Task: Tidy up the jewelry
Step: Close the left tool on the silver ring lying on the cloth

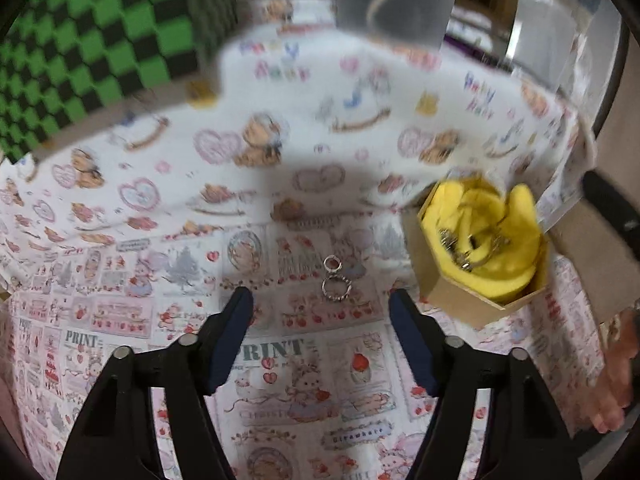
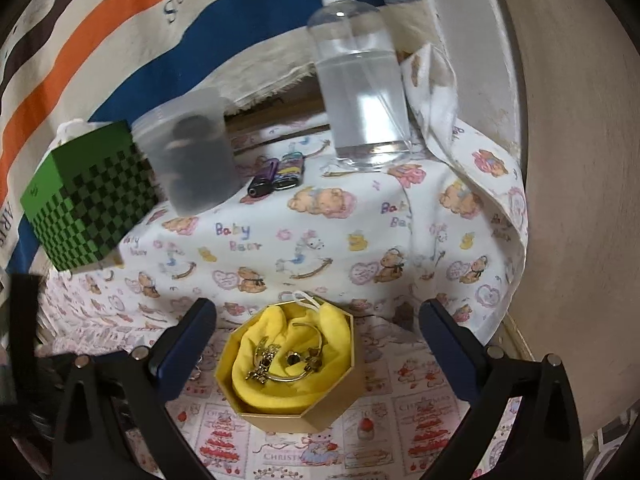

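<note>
An octagonal gold box (image 2: 280,414) lined with yellow cloth holds several pieces of jewelry (image 2: 280,362), among them a bangle and rings. My right gripper (image 2: 318,320) is open, its blue fingers apart on either side of the box without touching it. In the left wrist view the same box (image 1: 456,300) sits to the right. Two silver rings (image 1: 335,282) lie on the printed cloth just ahead of my left gripper (image 1: 322,300), which stands open with nothing between its fingers.
A green-and-black checkered box (image 2: 92,204), a frosted plastic jar (image 2: 192,152), a clear pump bottle (image 2: 362,92) and two small lighters (image 2: 276,174) stand at the back of the cloth-covered table (image 2: 320,232). A person's hand (image 1: 616,380) shows at the right edge.
</note>
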The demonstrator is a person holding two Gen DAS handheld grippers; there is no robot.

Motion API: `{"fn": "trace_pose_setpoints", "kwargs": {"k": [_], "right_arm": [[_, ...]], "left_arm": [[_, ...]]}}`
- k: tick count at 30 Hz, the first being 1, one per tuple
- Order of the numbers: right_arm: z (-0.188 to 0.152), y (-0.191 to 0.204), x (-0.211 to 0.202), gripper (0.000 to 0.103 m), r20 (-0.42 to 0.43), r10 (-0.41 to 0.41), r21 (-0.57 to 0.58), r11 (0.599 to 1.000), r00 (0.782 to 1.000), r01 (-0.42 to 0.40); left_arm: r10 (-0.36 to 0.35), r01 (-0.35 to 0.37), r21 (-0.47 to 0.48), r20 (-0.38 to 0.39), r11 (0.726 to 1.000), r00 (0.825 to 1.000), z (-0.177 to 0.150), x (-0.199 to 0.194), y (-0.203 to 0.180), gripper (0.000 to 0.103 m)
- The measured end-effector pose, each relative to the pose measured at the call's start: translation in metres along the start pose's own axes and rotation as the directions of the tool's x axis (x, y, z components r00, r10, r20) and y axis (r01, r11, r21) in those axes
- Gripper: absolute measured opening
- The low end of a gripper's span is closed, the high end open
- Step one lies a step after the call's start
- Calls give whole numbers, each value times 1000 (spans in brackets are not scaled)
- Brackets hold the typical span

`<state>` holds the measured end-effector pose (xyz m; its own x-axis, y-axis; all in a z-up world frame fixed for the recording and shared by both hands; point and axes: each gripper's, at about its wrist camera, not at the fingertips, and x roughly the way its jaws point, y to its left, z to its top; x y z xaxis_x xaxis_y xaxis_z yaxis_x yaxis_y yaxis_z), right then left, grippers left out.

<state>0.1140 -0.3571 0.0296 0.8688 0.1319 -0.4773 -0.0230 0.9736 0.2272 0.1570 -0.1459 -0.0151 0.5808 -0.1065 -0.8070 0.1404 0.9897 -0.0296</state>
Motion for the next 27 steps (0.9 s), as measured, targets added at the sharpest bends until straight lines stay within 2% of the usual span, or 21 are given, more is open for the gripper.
{"fn": "trace_pose_setpoints", "kwargs": {"k": [2,8,13,16,20,22,25,27], "right_arm": [[1,-2,0,101,0,-3,7,1000,1000,3],[0,0,0,101,2,-23,-10,1000,1000,23],[-2,2,2,101,7,-67,-30,997,998,68],[-2,1,3,101,-2,-51,-15,999,999,51],[-2,1,4,101,1,-66,-19,998,998,66],[-2,1,5,101,-4,-65,-18,998,998,65],[-2,1,5,101,-7,-63,-19,998,998,63],[-2,2,5,101,-7,-64,-21,998,998,64]], "left_arm": [[-2,2,3,-16,1000,1000,-1,9,-3,57],[-11,10,-2,-17,1000,1000,-1,28,-10,44],[-11,11,-10,-26,1000,1000,2,41,-17,38],[8,-8,0,-26,1000,1000,2,45,-19,37],[38,-38,11,-13,999,999,2,49,-21,29],[32,-32,9,-12,999,999,3,51,-20,28],[42,-42,10,-14,999,999,3,50,-16,20],[30,-30,-1,-15,1000,999,2,51,-9,20]]}}
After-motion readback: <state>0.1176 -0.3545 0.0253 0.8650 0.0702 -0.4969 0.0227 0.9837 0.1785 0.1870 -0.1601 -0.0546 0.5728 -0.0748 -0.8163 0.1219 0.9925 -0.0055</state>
